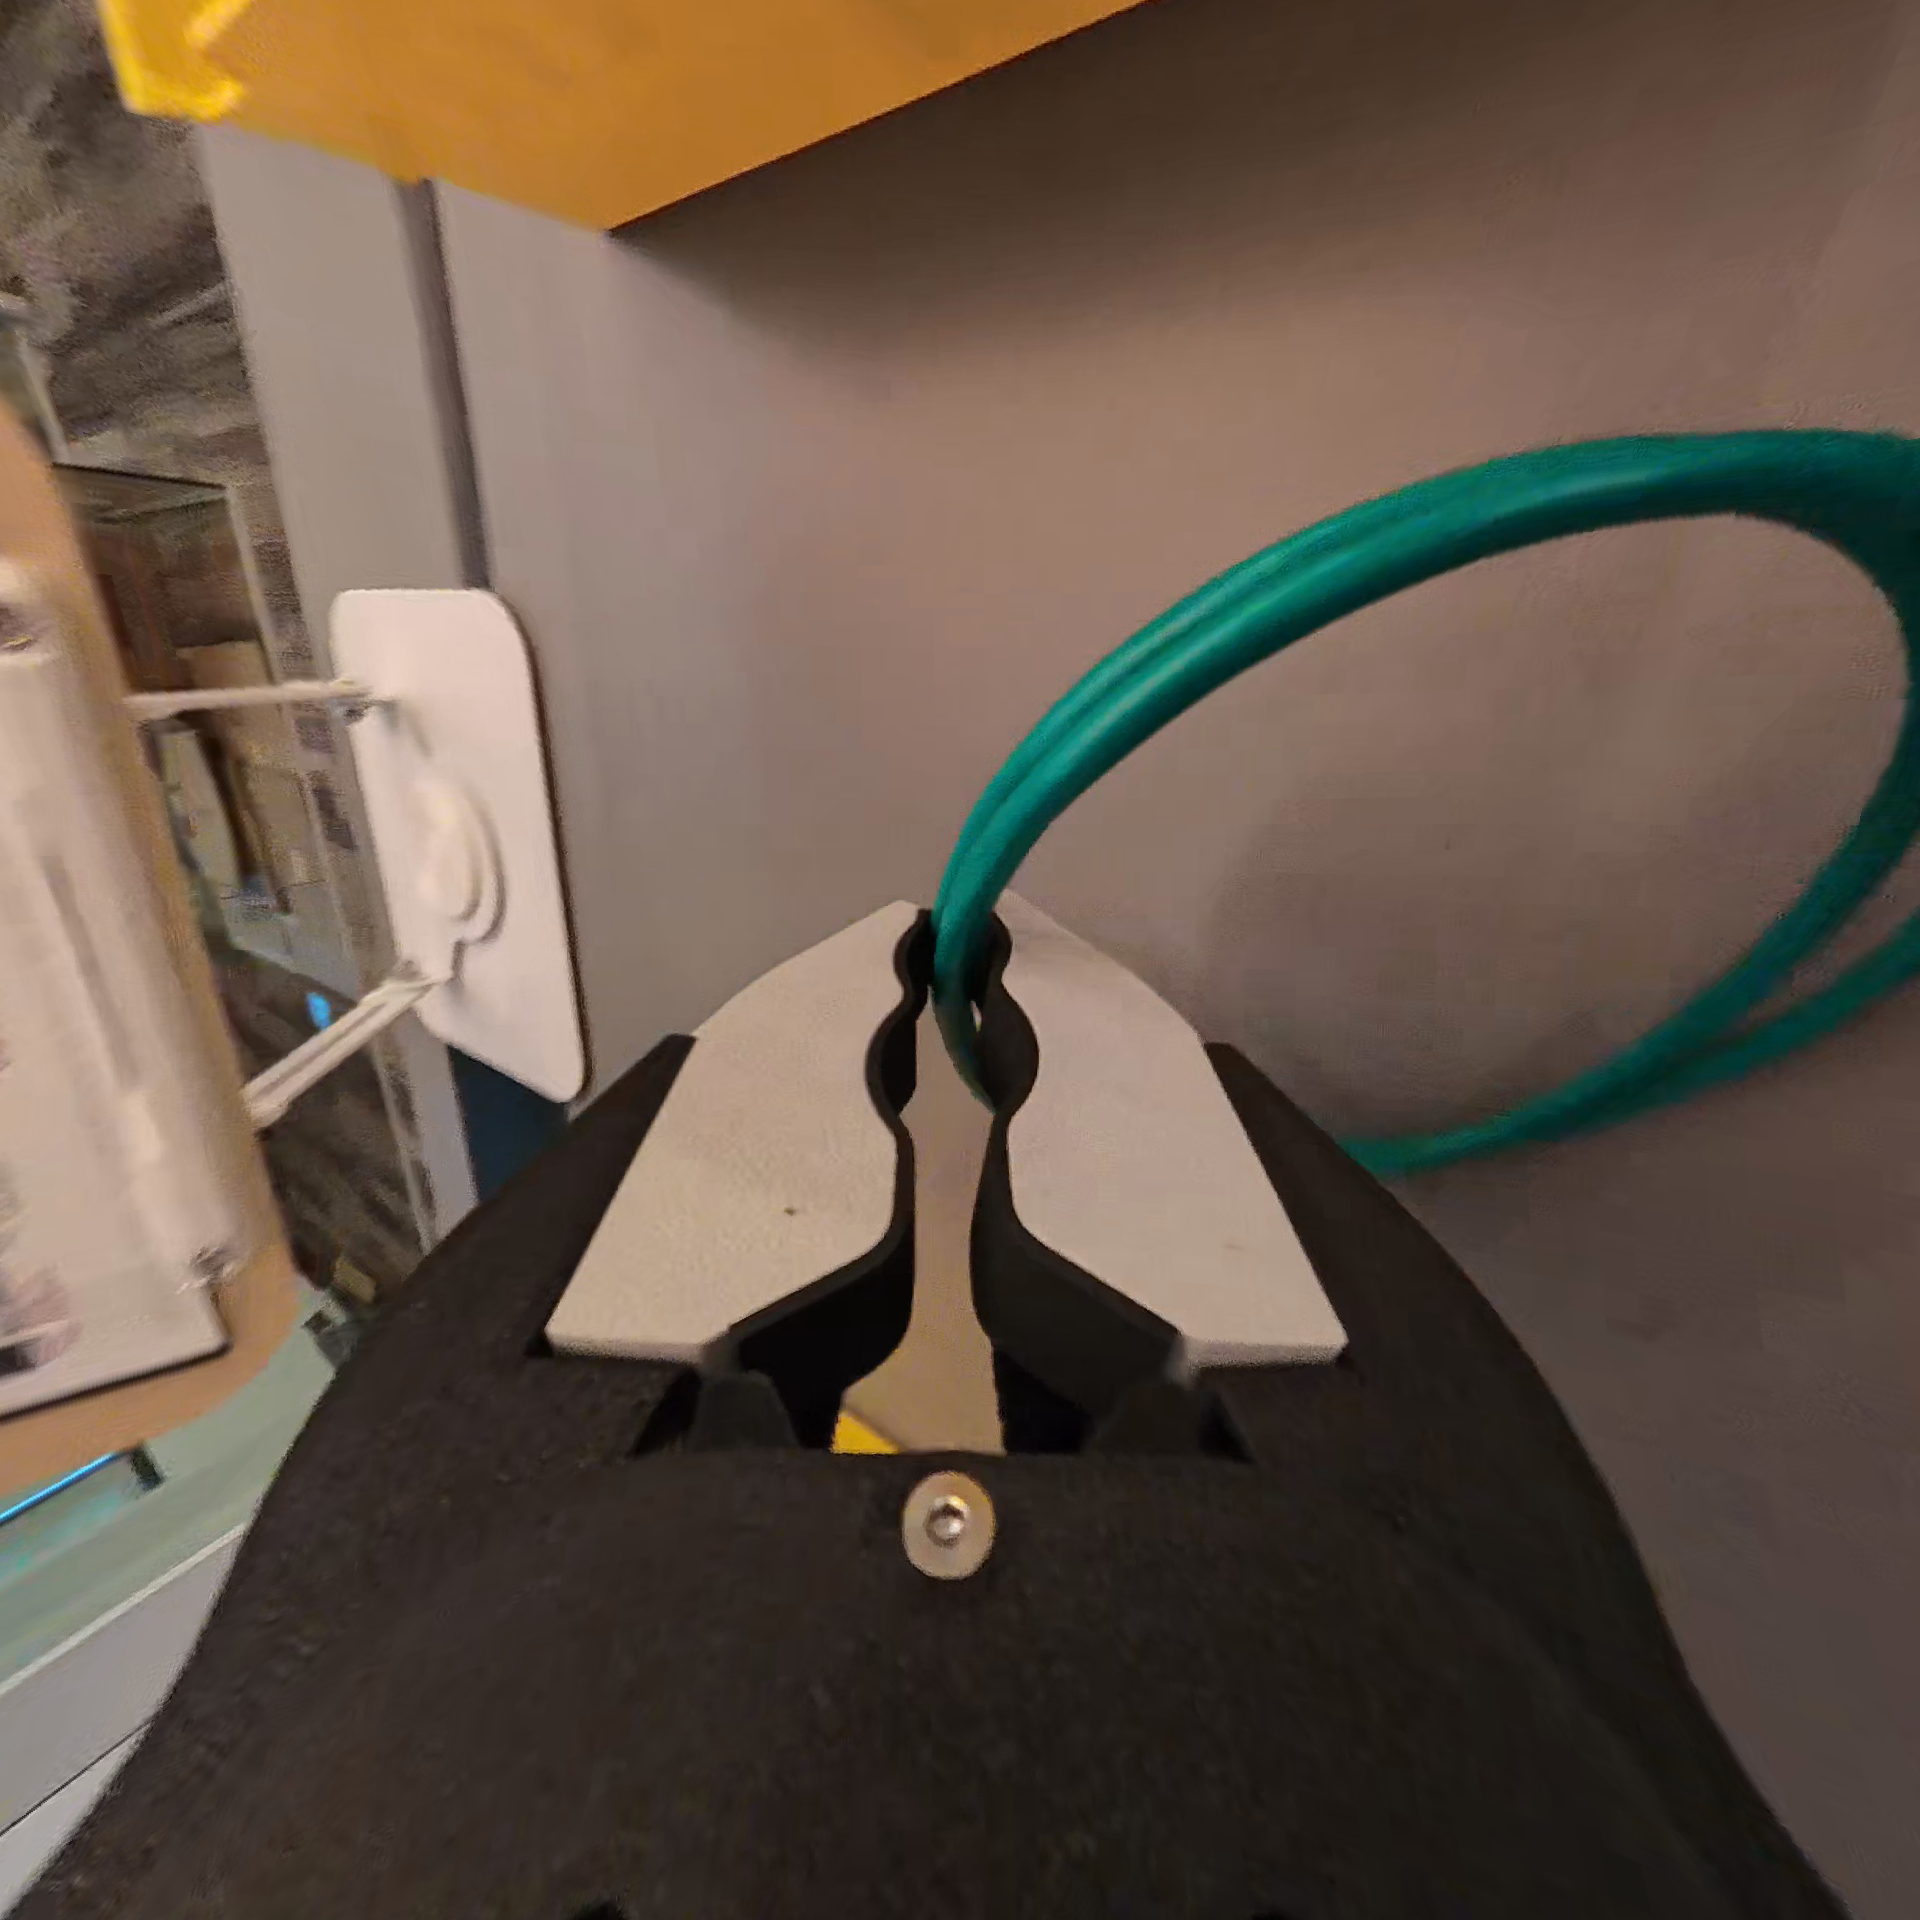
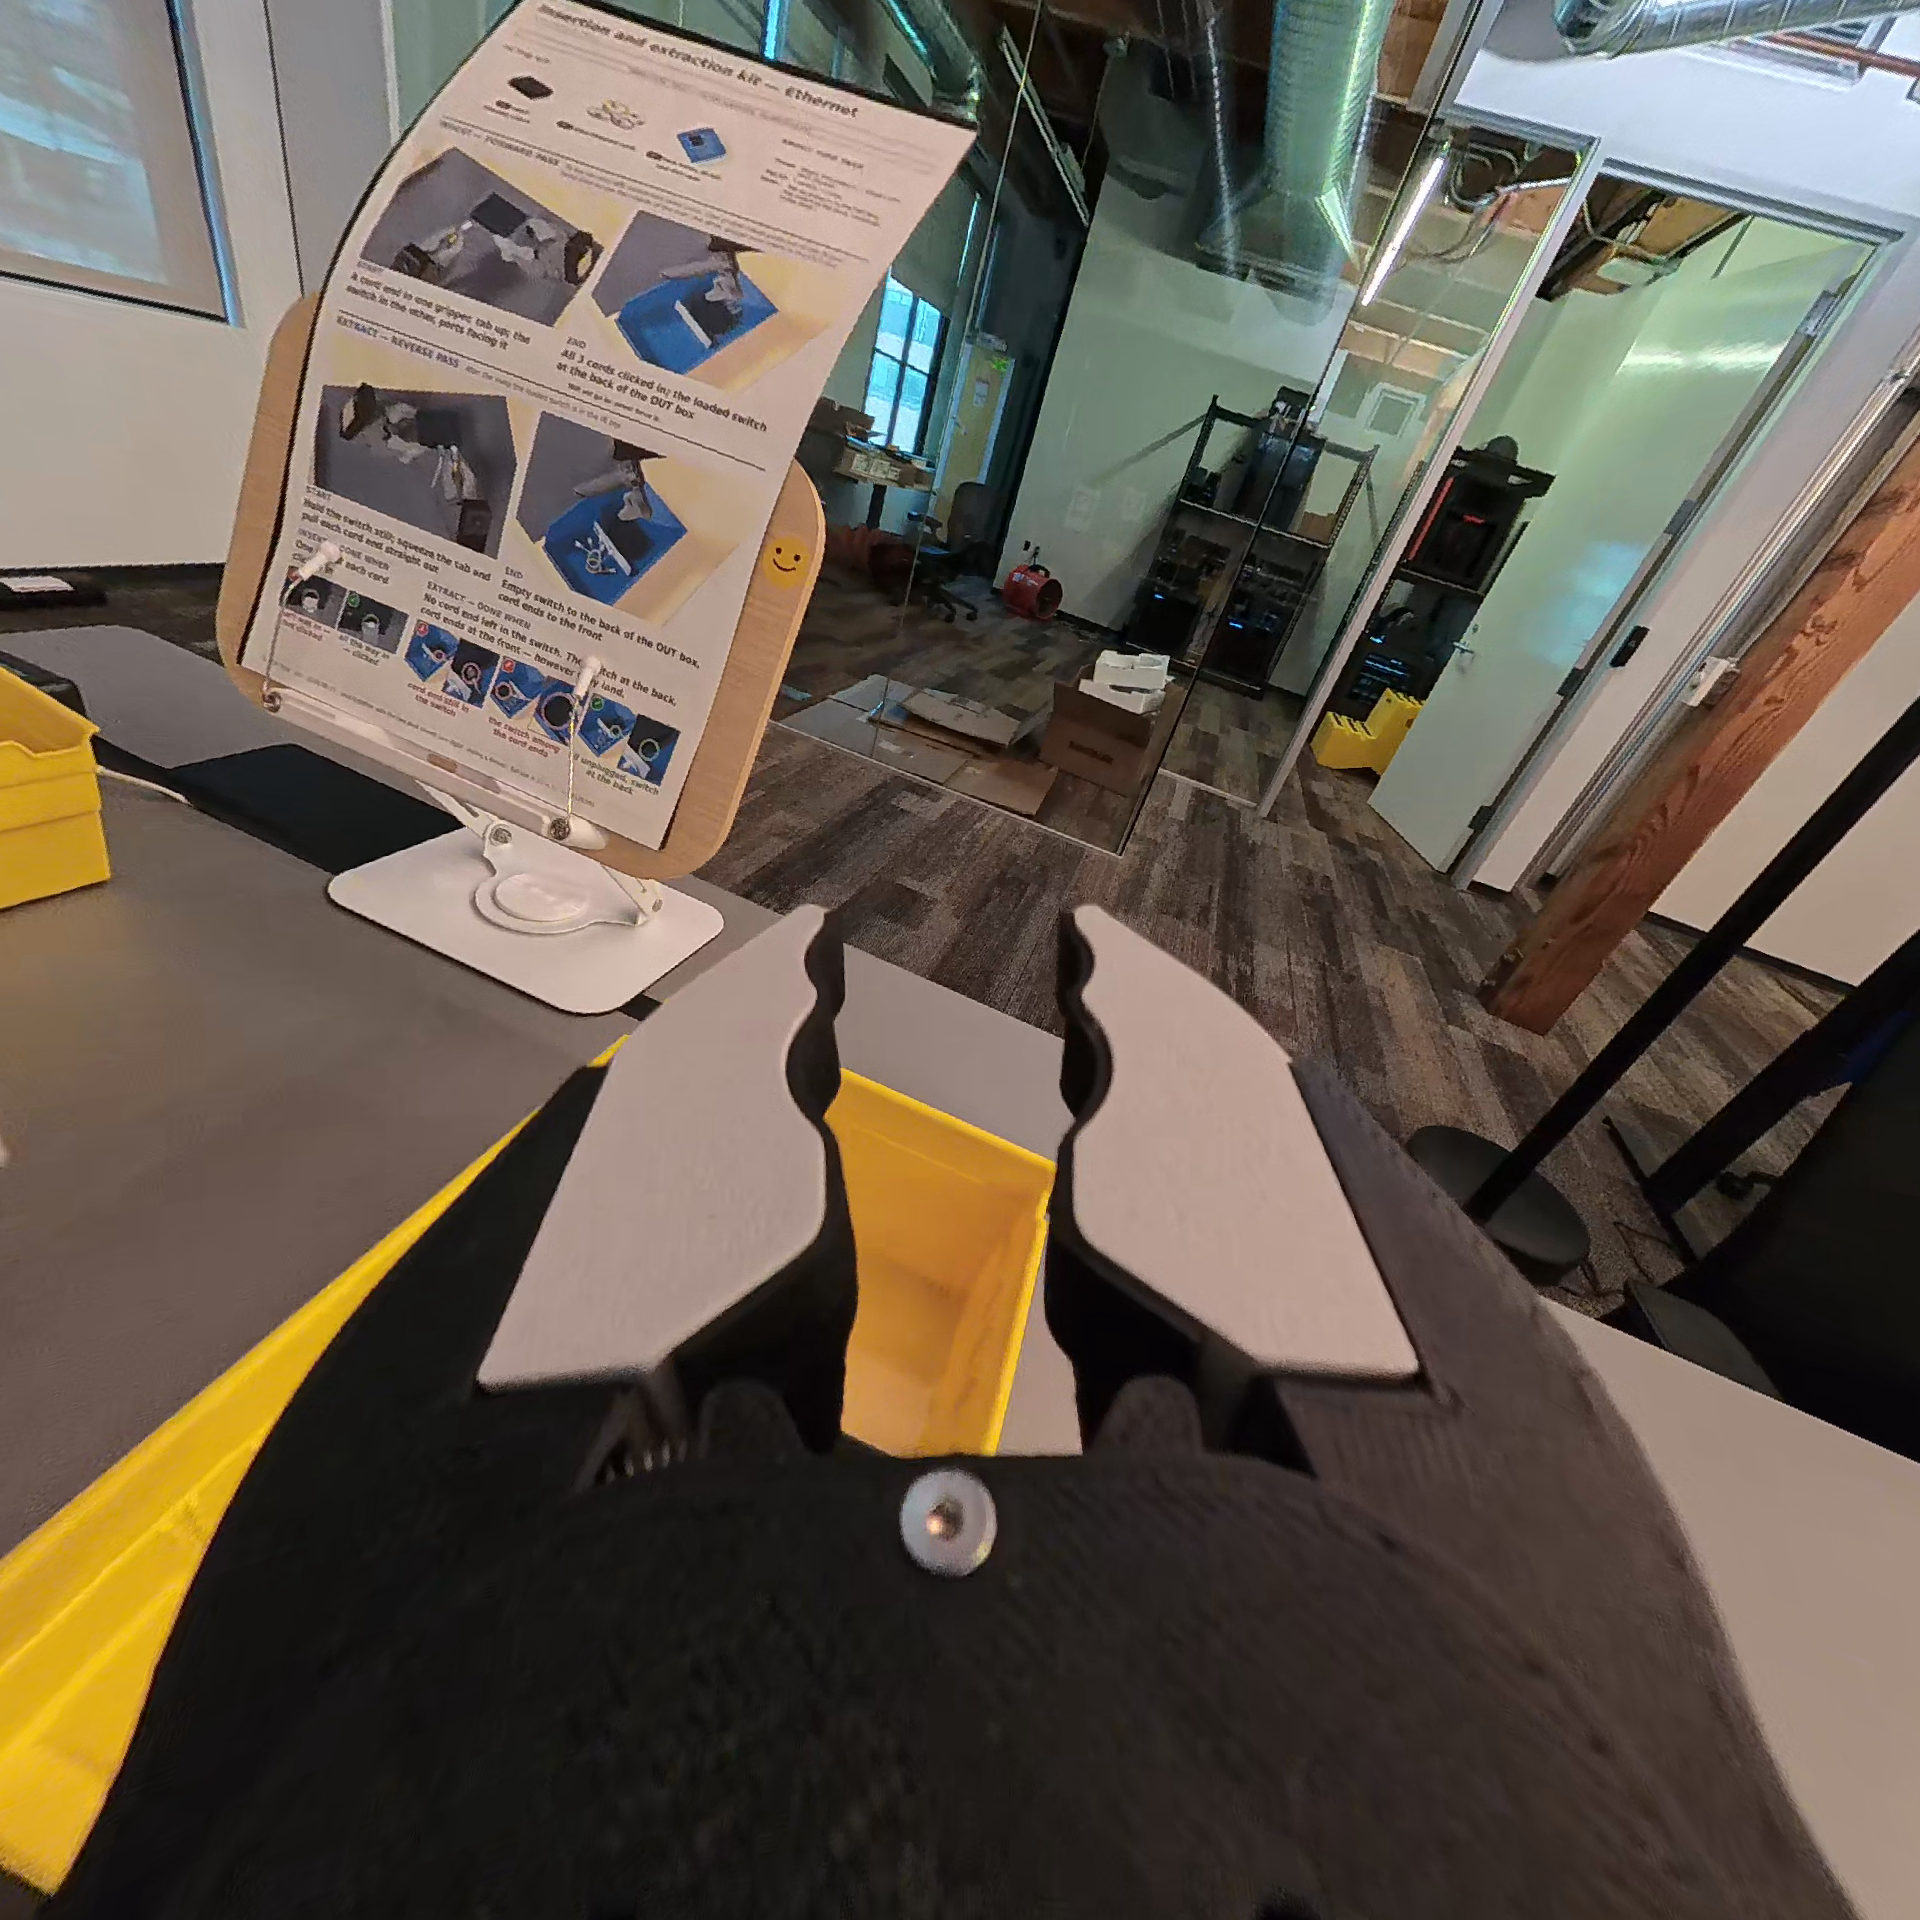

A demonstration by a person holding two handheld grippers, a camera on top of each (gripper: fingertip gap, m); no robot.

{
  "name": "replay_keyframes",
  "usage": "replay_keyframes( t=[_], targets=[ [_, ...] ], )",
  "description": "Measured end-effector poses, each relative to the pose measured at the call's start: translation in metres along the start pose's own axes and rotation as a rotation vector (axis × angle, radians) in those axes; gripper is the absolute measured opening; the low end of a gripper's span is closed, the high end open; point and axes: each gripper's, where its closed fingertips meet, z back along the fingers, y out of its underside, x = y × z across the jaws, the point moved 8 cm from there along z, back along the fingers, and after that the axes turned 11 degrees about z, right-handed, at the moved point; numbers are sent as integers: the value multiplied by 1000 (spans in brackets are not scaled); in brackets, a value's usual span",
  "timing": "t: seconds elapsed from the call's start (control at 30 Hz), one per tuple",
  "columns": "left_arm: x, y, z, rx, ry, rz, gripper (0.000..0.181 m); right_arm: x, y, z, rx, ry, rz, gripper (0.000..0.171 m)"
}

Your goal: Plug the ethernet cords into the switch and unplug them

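Note:
My left gripper is shut on a green ethernet cord, pinched between the fingertips. The cord is doubled and loops up and to the right over the grey table, then curves back down toward the gripper's right side. Its plugs are hidden. My right gripper is open and empty, held above a yellow bin at the table's corner. The switch is not in view in either frame.
A wooden stand with an instruction sheet on a white base stands on the table; the base also shows in the left wrist view. A second yellow bin sits far left. A yellow bin edge crosses the left view's top. Left tips to right tips: about 35 centimetres.

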Motion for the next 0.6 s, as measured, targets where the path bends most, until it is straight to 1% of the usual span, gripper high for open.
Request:
replay_keyframes(
  t=[0.1, 0.23, 0.27, 0.3, 0.33, 0.4, 0.47, 0.53, 0.6],
  targets=[
    [-1, -9, -27, -13, 57, 46, 5, -2, 3, -1, 4, -7, -15, 40],
    [1, -15, -54, -1, 134, 118, 7, -3, 8, -4, 17, -11, -27, 40],
    [3, -16, -58, -9, 148, 138, 15, -3, 9, -5, 23, -13, -28, 40],
    [5, -16, -61, -9, 156, 171, 29, -3, 10, -5, 30, -16, -29, 40],
    [10, -16, -62, -9, 165, 210, 39, -3, 11, -6, 36, -18, -28, 40],
    [22, -15, -56, -41, 186, 293, 44, -2, 11, -7, 45, -17, -19, 40],
    [39, -13, -38, -104, 192, 366, 40, -2, 12, -8, 47, -17, -14, 40],
    [65, -3, -12, -159, 135, 424, 43, -2, 12, -8, 48, -14, -13, 40],
    [97, 17, 19, -200, 42, 470, 43, -3, 12, -9, 51, -12, -15, 40]
  ],
)
